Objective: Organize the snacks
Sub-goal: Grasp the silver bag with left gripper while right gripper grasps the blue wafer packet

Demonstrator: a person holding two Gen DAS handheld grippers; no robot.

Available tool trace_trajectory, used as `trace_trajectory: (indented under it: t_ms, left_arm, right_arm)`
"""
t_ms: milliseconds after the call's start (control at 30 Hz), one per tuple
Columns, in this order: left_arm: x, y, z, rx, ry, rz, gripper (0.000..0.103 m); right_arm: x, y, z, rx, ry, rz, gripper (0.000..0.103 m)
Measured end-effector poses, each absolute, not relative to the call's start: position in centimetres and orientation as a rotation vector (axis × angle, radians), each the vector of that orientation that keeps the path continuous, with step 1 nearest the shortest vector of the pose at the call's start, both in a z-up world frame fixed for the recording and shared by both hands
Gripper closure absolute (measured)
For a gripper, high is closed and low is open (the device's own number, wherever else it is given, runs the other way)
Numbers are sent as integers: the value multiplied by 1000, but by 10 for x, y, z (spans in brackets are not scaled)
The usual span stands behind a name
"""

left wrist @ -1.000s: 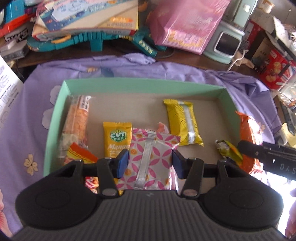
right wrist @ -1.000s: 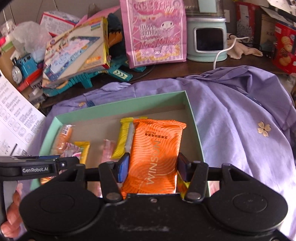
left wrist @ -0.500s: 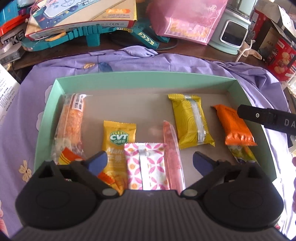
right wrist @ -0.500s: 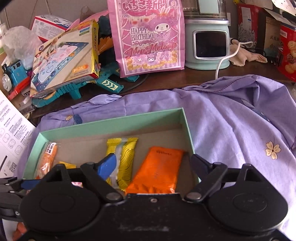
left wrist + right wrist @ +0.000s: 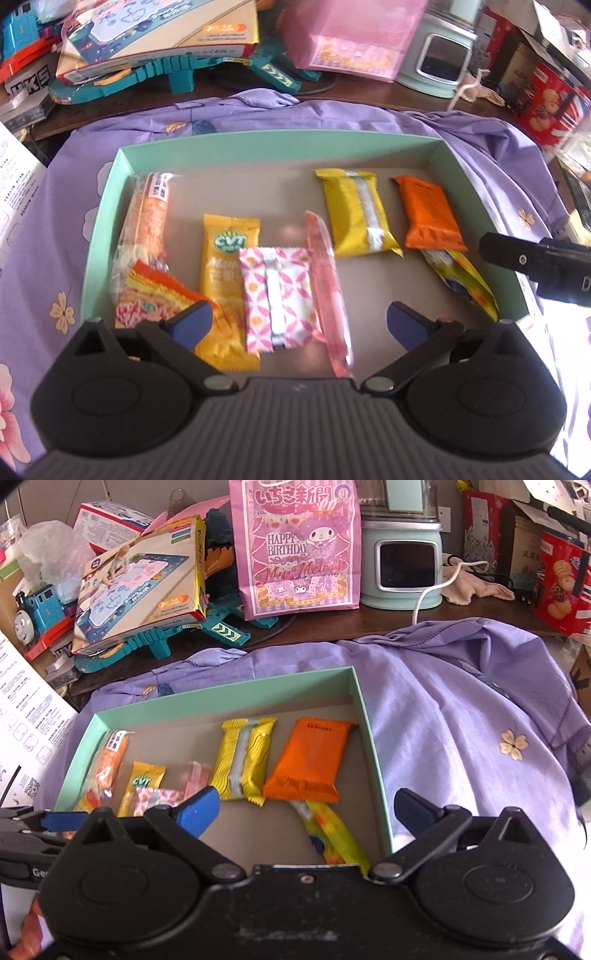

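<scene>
Snacks in tray, yellow packet partly hidden by right gripper

A second ago my left gripper was clamped on the pink patterned packet and my right gripper on the orange packet. Now I have both spread wide with nothing between the pads. Both packets lie flat in the green box, and both grippers have drawn back from it.

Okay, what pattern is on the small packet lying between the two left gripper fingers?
White with pink and orange petal shapes, on the small packet; the left wrist view shows it best.
</scene>
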State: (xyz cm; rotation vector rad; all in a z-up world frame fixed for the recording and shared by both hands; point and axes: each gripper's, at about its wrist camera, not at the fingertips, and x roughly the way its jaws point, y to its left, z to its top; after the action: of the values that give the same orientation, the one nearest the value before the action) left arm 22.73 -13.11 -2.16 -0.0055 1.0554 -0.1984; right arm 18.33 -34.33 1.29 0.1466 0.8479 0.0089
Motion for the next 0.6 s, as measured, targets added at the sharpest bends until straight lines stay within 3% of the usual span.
trace_trajectory:
  t_ms: [367, 600]
  left_arm:
    - [156, -141, -8, 55, 1031, -277, 0]
    - [121, -158, -30, 116, 1086, -312, 0]
  right_arm:
    - [111, -361, 23, 136, 863, -15, 0]
    - [80, -377, 8, 169, 904, -35, 0]
